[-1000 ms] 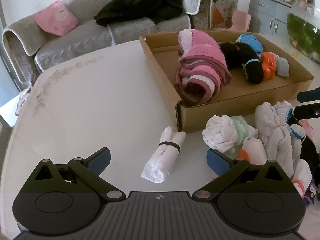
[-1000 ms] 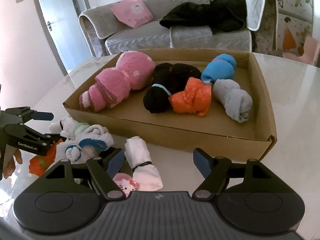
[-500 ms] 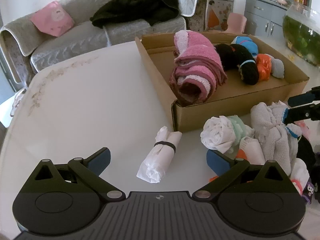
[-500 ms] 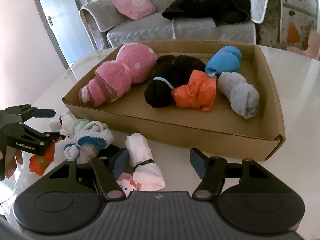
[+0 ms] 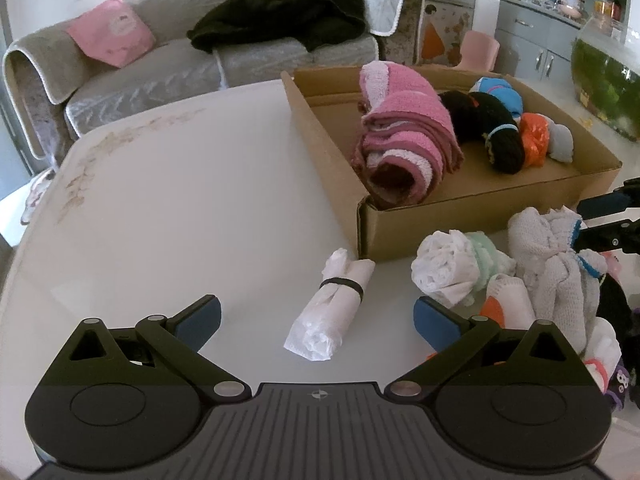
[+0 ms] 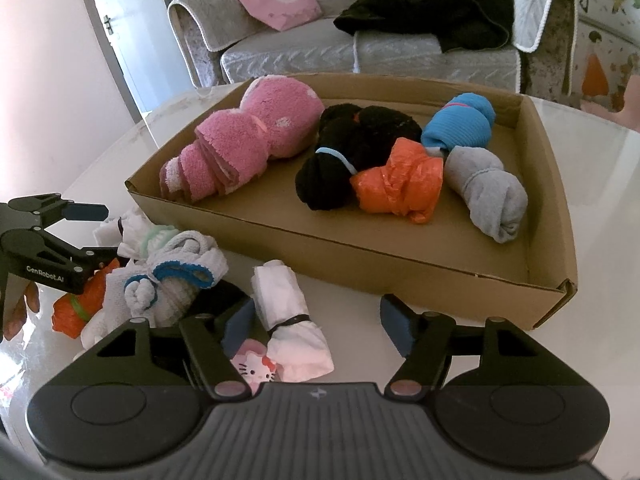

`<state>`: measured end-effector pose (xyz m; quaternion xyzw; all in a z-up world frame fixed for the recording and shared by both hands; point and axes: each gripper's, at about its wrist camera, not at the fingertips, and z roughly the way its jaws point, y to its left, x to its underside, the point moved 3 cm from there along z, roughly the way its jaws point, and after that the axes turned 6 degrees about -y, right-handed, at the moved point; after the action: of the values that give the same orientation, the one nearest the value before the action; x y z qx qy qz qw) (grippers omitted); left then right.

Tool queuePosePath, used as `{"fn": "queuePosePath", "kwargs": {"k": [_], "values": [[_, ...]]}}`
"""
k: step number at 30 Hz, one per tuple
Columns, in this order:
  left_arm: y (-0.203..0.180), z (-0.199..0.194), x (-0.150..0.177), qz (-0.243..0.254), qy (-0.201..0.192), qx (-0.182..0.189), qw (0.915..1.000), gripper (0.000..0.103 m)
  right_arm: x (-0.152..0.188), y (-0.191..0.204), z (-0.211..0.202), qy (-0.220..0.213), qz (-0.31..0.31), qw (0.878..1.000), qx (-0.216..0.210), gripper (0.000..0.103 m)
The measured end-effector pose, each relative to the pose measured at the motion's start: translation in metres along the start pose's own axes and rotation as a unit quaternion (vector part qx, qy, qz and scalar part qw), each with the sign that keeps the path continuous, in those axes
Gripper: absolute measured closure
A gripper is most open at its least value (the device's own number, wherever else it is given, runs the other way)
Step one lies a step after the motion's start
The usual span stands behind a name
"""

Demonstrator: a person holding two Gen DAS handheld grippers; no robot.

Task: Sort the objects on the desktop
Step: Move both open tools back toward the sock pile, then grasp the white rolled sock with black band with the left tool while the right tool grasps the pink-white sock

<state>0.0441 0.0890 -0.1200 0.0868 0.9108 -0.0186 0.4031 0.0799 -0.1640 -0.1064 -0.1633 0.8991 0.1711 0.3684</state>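
1. We see a white surface (image 5: pixel 168 208) carrying a shallow cardboard box (image 6: pixel 400 256), with a loose pile of rolled cloths just in front of the box's near wall.
2. Inside the box we find a pink towel roll (image 6: pixel 240 144) at the left end, a black roll (image 6: pixel 344 152) near the middle, an orange bundle (image 6: pixel 400 186) touching the black roll, a blue roll (image 6: pixel 460 122) towards the far wall and a grey roll (image 6: pixel 486 194) at the right end.
3. In the left wrist view, the left tool (image 5: pixel 316 318) hovers over the surface with its jaws wide apart; a white roll with a black band (image 5: pixel 330 308) lies between the fingers, and we see neither pad touching it.
4. In the right wrist view, the right tool (image 6: pixel 316 322) stands partly open, its jaws having just been closing and then easing apart slightly. A second banded white roll (image 6: pixel 288 312) lies between the fingers, close to the left pad; we cannot tell whether that pad touches it, and the right pad is clear of it.
5. Beside that roll, we see a pink cartoon-cat item (image 6: pixel 254 366), a white-and-blue rolled cloth (image 6: pixel 176 276) and an orange roll with a green band (image 6: pixel 76 308), all on the surface outside the box.
6. Behind the surface stands a grey sofa (image 5: pixel 168 68) bearing a pink cushion (image 5: pixel 112 32) and a black garment (image 5: pixel 288 12).
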Motion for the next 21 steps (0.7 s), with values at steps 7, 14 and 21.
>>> {"fn": "queuePosePath", "kwargs": {"k": [7,14,21], "values": [[-0.005,0.0,-0.001,0.015,-0.016,0.007,0.9997,0.004,0.0,0.001,0.001,0.003,-0.008,1.0,0.002,0.048],[-0.01,-0.004,-0.004,0.012,-0.013,0.028,0.9994,0.024,-0.001,0.006,0.001,0.006,-0.016,1.0,0.003,0.076],[-0.014,-0.008,-0.004,0.017,-0.006,0.038,0.9991,0.047,-0.001,0.006,-0.001,0.004,-0.017,1.0,0.0,0.079]]}}
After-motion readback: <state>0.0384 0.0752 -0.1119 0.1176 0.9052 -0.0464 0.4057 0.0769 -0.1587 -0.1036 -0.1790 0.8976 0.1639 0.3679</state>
